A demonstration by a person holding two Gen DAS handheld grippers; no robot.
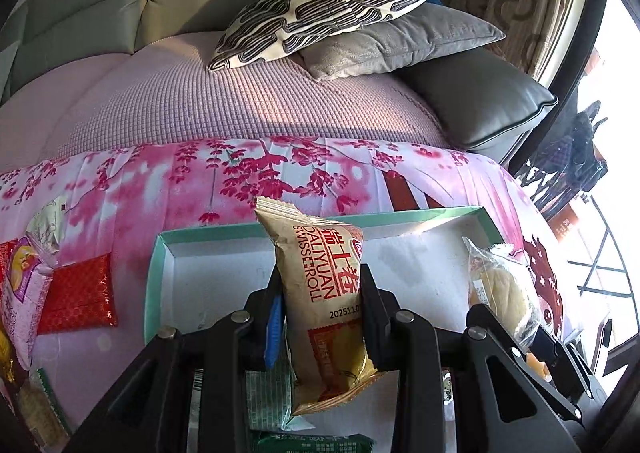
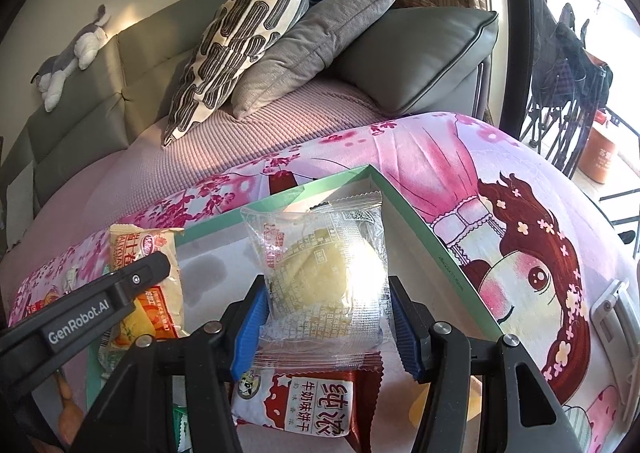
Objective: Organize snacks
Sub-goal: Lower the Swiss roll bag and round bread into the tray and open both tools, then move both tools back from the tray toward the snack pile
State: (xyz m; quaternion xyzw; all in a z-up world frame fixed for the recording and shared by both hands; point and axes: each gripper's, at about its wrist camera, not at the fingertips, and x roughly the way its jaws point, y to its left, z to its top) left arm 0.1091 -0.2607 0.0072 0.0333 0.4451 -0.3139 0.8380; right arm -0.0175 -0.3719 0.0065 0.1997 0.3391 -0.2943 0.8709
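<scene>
Left wrist view: left tool (image 1: 322,293) clamped on a tan swiss roll packet (image 1: 326,301), held upright, pads pressing both sides, over the green-rimmed box (image 1: 160,265). Box sits on the pink floral cloth (image 1: 192,181) covering the surface. At 3 o'clock, right tool (image 1: 516,313) holds a clear-wrapped bun (image 1: 500,285) over the same box. At 9 o'clock on the cloth: red foil packet (image 1: 78,297), more snack packs beyond it at the frame edge. Green packets (image 1: 272,393) lie below the jaws. Sofa with patterned pillow (image 1: 332,1) at 12 o'clock. Right wrist view: right tool (image 2: 326,309) gripping the bun (image 2: 324,273), blue pads against both wrapper sides, over the box's far right corner (image 2: 404,213). Left tool (image 2: 132,285) at 9 o'clock with the swiss roll packet (image 2: 152,253). Red milk biscuit pack (image 2: 312,397) at 6 o'clock, under the bun. Grey pillow (image 2: 316,41) at 12 o'clock.
</scene>
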